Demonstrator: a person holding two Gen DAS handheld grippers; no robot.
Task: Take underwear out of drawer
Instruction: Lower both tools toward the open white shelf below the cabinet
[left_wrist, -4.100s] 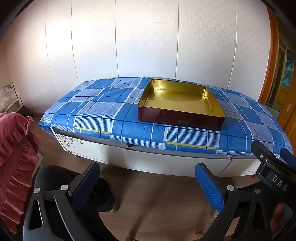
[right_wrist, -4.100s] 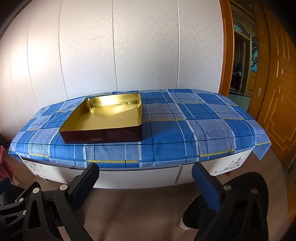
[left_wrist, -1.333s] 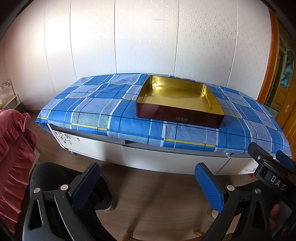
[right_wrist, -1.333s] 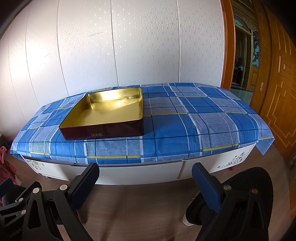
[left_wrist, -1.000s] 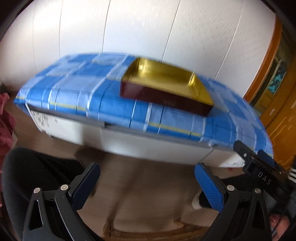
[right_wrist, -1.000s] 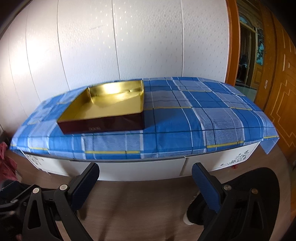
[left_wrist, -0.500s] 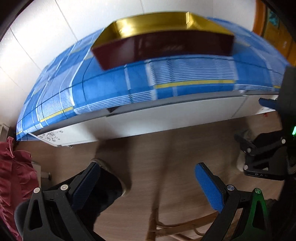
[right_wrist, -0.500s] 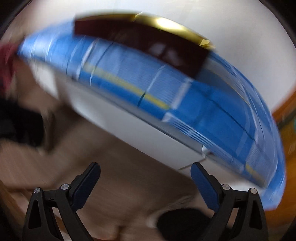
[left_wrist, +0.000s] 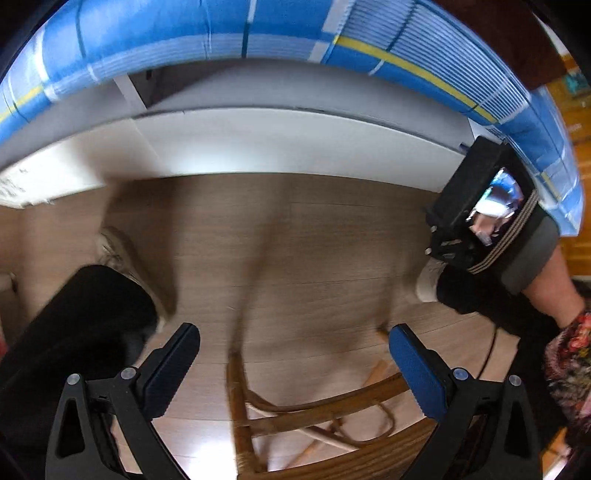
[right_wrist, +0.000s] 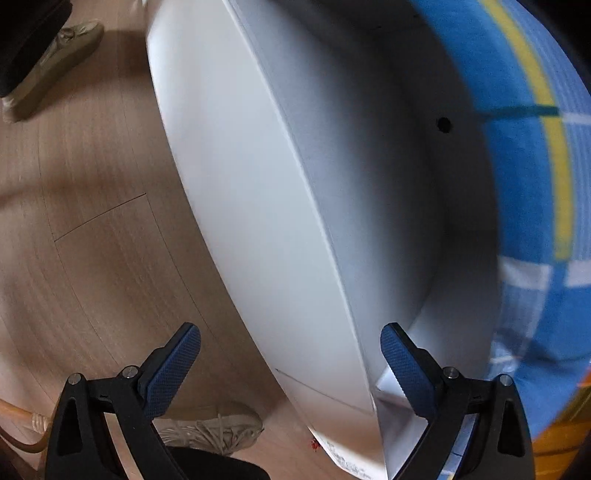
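No underwear shows in either view. The white drawer front (right_wrist: 258, 184) fills the right wrist view at a steep tilt. My right gripper (right_wrist: 288, 365) is open and close to it, with the front's upper edge running between the fingers and the right fingertip (right_wrist: 402, 365) at the shadowed gap under the cabinet top. My left gripper (left_wrist: 293, 365) is open and empty, held low over the wooden floor and away from the same drawer front (left_wrist: 295, 144). The right gripper's black body (left_wrist: 480, 206), held in a hand, sits at that view's right, near the cabinet.
A blue plaid cloth (left_wrist: 221, 29) hangs over the cabinet's top edge, with the dark red tray (left_wrist: 517, 44) on it. A rattan chair (left_wrist: 314, 417) stands under my left gripper. The person's shoes (right_wrist: 207, 432) and dark trouser leg (left_wrist: 74, 325) are on the floor.
Both grippers dropped from facing the cabinet top to low in front of it. The right one rolled sideways and closed in on the drawer front's edge. Both stayed open.
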